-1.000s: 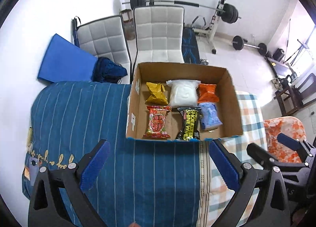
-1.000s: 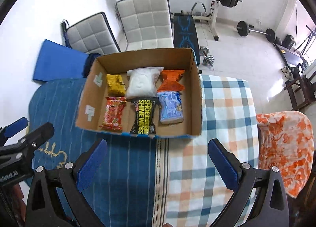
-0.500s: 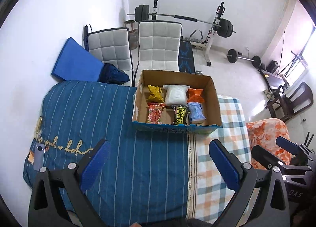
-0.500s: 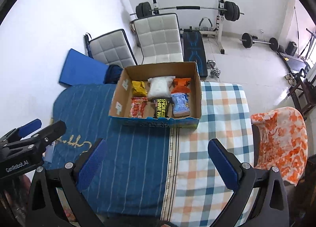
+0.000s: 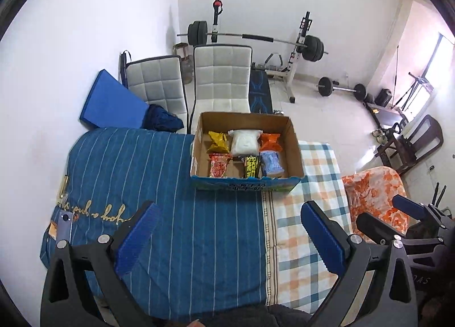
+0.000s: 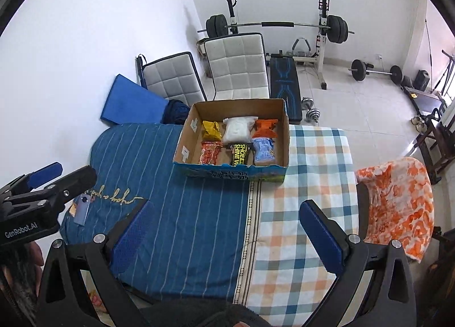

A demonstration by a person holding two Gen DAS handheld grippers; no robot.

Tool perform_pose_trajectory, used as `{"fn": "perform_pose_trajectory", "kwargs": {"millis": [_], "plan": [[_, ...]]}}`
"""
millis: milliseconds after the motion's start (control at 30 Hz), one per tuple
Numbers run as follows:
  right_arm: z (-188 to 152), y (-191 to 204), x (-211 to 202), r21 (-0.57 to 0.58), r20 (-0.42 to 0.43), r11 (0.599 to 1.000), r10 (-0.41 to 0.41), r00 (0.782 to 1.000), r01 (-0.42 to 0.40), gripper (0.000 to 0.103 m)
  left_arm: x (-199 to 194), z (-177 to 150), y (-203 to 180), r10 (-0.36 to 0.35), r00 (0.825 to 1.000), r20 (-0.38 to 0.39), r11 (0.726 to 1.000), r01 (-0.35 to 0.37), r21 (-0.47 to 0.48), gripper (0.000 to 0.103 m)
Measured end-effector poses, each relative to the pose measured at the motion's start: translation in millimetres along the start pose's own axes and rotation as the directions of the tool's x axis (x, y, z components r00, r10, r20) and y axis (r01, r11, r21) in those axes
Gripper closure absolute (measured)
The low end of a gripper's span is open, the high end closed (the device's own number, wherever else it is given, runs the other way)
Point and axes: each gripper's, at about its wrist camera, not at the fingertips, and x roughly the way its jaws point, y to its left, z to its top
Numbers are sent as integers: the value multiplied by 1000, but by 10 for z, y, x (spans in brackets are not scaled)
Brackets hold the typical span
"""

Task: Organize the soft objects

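Left wrist view: left gripper [image 5: 227,237], jaws spread and empty, hangs well back from the cardboard box [image 5: 295,145] on the striped blue cover [image 5: 142,162]. Six soft packets [image 5: 246,142] lie flat inside in two rows, each visible and separately reachable. Right wrist view: right gripper [image 6: 224,234], likewise spread and empty, over the checked cloth [image 6: 315,162]; sorting appears complete.

Blue striped blanket [image 5: 176,213], checked cloth [image 5: 318,173]

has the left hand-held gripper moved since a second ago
Yes. The left hand-held gripper has pulled back from the cardboard box, which now looks smaller and farther up its view.
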Motion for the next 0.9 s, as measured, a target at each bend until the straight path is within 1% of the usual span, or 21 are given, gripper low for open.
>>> {"fn": "perform_pose_trajectory", "kwargs": {"millis": [133,433,700,900], "plan": [[45,-43,-70,12,27,1000,-15,1000,15,0,-75,12,-26,5,999,34,1000,-5,3,0],[199,-61,-215,20,115,996,-92,989,91,0,-76,49,-23,44,996,76,999,-44,-6,0],[253,-52,-219,20,133,994,-108,985,107,0,-86,48,-16,87,990,106,996,-87,-12,0],[262,-46,-229,17,136,994,-112,984,110,0,-116,37,-12,95,988,119,995,-93,-20,0]]}}
